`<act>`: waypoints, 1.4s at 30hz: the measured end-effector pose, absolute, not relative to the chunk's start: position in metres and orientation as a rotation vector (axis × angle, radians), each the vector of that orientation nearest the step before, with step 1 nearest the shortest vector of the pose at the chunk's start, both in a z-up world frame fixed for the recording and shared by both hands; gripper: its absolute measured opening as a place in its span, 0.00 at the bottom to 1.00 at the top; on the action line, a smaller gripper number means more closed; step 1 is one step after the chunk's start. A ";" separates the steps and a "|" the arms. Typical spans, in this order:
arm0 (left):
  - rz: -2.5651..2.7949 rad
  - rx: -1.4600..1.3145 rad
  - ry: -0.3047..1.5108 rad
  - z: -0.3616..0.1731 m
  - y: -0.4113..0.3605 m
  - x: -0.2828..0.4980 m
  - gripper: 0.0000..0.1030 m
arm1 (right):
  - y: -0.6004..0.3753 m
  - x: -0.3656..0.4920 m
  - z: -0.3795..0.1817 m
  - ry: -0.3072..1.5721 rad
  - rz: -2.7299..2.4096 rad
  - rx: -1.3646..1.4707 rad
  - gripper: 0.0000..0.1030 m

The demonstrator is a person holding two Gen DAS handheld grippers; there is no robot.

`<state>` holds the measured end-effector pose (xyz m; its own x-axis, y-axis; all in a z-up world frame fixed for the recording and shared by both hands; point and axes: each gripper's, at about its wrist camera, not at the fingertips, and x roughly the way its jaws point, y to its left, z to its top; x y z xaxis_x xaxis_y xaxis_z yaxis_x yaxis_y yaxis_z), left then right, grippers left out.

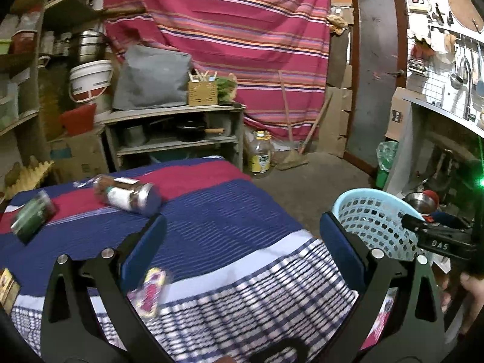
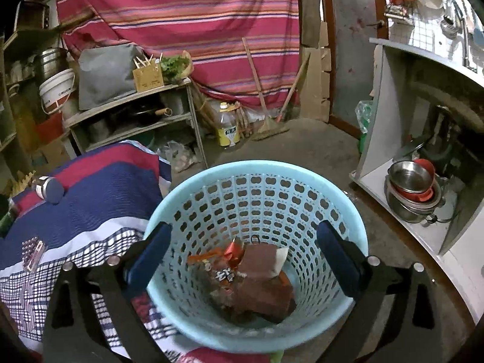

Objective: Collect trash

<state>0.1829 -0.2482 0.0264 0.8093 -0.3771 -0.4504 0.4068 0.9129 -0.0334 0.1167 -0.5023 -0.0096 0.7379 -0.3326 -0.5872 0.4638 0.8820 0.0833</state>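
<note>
A light blue perforated basket stands on the floor beside the cloth-covered table. Brown and red wrappers lie at its bottom. My right gripper hangs open over the basket's mouth with nothing between its fingers. My left gripper is open over the table's striped cloth, also with nothing in it. On the cloth lie a tipped jar, a green packet, a colourful wrapper by the left finger, and a small box at the left edge. The basket shows right of the table.
Behind the table is a wooden shelf with pans. A yellow oil bottle and a broom stand on the floor by the striped curtain. Stacked steel bowls sit under the counter at right. A hand holds the right tool.
</note>
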 end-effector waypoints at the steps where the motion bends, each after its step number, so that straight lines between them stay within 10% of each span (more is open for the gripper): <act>1: -0.410 0.064 0.469 0.026 -0.242 0.179 0.95 | -0.494 0.112 -0.008 0.588 -0.436 0.222 0.94; 42: -0.117 0.055 0.480 -0.007 -0.027 0.065 0.95 | -0.210 0.026 -0.035 0.492 -0.189 0.113 0.96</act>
<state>0.0647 -0.0274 -0.0070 0.8802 -0.0993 -0.4641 0.1252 0.9918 0.0253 0.0258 -0.2096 -0.0352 0.8644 -0.1530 -0.4789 0.2075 0.9762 0.0626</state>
